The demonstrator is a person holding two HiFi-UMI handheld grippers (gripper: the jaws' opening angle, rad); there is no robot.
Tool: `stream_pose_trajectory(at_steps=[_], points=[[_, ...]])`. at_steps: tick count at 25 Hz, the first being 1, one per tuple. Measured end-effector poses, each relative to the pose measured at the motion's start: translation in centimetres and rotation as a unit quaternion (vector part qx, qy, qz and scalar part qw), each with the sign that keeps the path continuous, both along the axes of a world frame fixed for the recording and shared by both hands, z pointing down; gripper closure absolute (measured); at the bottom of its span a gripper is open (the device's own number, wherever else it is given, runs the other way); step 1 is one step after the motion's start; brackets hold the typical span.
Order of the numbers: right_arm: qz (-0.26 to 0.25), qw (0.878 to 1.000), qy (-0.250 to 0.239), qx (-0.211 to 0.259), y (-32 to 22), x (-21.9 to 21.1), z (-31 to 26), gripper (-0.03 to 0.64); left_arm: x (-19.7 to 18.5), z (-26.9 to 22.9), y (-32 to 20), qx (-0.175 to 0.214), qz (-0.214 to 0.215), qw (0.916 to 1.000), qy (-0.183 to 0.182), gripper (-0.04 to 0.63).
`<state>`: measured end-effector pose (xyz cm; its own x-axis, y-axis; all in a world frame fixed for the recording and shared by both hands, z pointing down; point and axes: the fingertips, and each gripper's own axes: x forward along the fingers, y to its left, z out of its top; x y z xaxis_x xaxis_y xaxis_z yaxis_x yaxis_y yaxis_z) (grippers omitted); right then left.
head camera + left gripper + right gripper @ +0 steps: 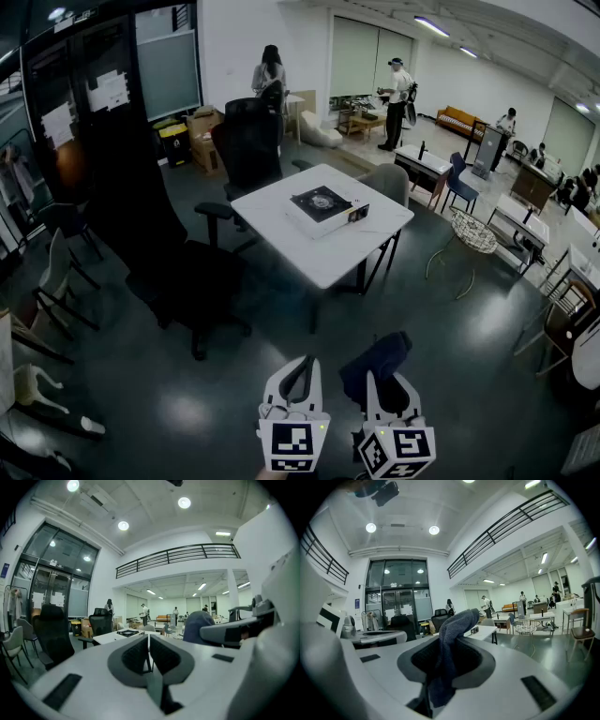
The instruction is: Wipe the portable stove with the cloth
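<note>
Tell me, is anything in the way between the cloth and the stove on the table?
Nothing visible is. The right hand-held gripper is shut on the cloth, and only bare floor lies between it and the white table with the portable stove. A black chair stands left of that path.

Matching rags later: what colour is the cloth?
Dark blue-grey cloth, clearest in the right gripper view.
</note>
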<state>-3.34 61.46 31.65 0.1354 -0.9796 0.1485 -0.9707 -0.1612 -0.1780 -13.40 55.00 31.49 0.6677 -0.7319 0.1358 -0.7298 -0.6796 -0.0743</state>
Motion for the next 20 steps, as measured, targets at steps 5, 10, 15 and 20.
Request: stream_pose_trajectory(at_steps=[5,10,15,20], points=[[0.001,1.000,0.001,0.000,0.0,-0.3,0.2,0.520,-0.3,0.1,0.1,-0.001,0.001,1.0000,0.002,0.574],[0.001,1.000,0.000,-0.003,-0.7,-0.6,0.6,0.520,-0.8,0.4,-0.6,-0.002,-0.001,1.0000,0.001,0.574],[-0.001,1.000,-0.009,-0.005,-1.2,-1.0,0.6,0.520,-1.3,0.3,-1.1,-0.010,-0.002,0.9999,0.004,0.574],[0.002,1.000,-0.005,-0.007,-2.0,-1.4,0.6,0.520,-1.8,0.6,-1.9,-0.009,-0.002,0.9999,0.004,0.574]])
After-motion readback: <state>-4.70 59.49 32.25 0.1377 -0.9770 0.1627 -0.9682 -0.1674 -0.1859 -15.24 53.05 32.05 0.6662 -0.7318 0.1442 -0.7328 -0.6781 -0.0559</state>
